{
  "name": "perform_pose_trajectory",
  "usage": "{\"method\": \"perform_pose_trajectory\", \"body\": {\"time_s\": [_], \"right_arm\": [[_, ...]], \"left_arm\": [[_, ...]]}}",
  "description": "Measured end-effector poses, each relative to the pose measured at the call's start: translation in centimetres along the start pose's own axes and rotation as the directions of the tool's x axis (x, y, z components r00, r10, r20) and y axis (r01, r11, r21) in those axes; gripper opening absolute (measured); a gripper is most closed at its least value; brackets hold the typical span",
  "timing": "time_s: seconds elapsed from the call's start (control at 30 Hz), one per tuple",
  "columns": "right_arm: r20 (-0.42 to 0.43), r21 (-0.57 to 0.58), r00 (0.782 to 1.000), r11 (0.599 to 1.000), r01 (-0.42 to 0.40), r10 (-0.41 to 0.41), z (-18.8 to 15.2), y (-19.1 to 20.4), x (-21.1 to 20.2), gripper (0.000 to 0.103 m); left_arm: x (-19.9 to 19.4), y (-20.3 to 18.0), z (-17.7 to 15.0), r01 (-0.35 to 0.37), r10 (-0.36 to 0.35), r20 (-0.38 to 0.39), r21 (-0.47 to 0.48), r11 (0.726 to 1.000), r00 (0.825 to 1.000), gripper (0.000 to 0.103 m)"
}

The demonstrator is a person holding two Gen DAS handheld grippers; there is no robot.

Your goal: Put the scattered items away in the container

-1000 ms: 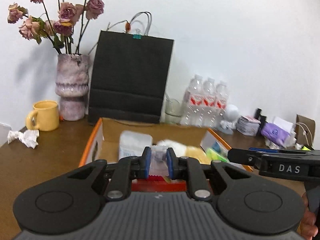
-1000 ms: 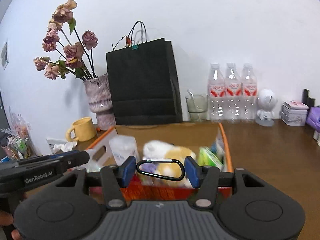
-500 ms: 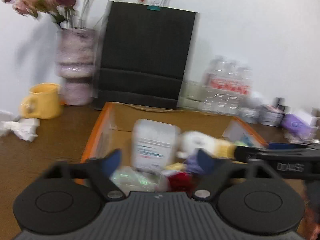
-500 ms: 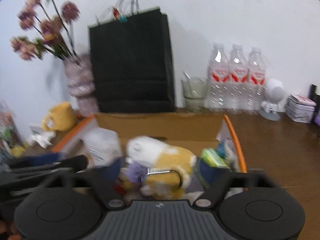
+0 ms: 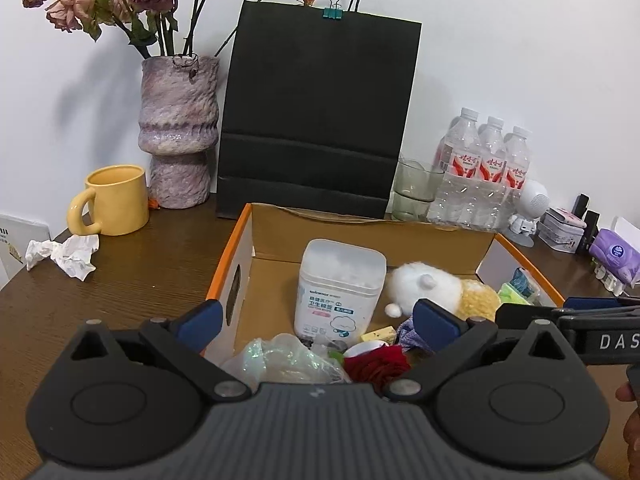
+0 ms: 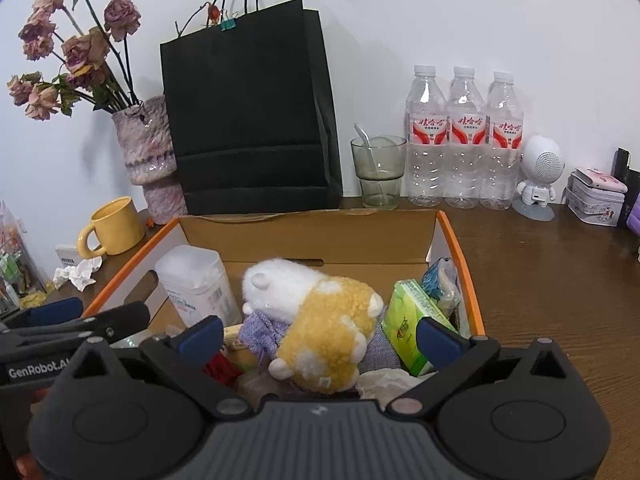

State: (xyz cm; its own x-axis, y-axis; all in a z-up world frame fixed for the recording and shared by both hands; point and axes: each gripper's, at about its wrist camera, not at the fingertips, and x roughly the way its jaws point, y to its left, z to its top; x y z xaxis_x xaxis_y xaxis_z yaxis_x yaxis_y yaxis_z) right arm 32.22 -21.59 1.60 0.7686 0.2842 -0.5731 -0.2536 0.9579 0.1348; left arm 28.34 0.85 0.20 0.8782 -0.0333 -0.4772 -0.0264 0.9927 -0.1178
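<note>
An orange-rimmed cardboard box (image 5: 236, 240) (image 6: 460, 248) sits on the brown table. It holds a white plastic jar (image 5: 340, 284) (image 6: 196, 284), a white and yellow plush toy (image 5: 436, 288) (image 6: 316, 312), a crinkled clear bag (image 5: 280, 360), a red rose (image 5: 380, 364), a green packet (image 6: 408, 328) and purple cloth (image 6: 260, 332). My left gripper (image 5: 316, 320) is open and empty above the box's near left part. My right gripper (image 6: 318, 332) is open and empty above the plush toy. The carabiner is not visible.
Behind the box stand a black paper bag (image 5: 320, 120), a vase of dried roses (image 5: 178, 132), a yellow mug (image 5: 116, 200), a glass (image 6: 378, 172) and three water bottles (image 6: 464, 140). Crumpled tissue (image 5: 64, 254) lies left. A white figurine (image 6: 538, 176) and tins (image 6: 596, 196) stand right.
Both grippers opened over the box. The left let go of the small clear item and the right let go of the carabiner. Both cameras now sit closer over the box.
</note>
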Motion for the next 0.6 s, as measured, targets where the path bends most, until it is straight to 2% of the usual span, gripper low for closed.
{"method": "perform_pose_trajectory", "body": {"time_s": [0.6], "right_arm": [[-0.01, -0.005, 1.0, 1.0, -0.001, 0.001, 0.01, -0.02, 0.01, 0.103]], "left_arm": [[0.08, -0.07, -0.08, 0.011, -0.011, -0.011, -0.004, 1.0, 1.0, 0.103]]}}
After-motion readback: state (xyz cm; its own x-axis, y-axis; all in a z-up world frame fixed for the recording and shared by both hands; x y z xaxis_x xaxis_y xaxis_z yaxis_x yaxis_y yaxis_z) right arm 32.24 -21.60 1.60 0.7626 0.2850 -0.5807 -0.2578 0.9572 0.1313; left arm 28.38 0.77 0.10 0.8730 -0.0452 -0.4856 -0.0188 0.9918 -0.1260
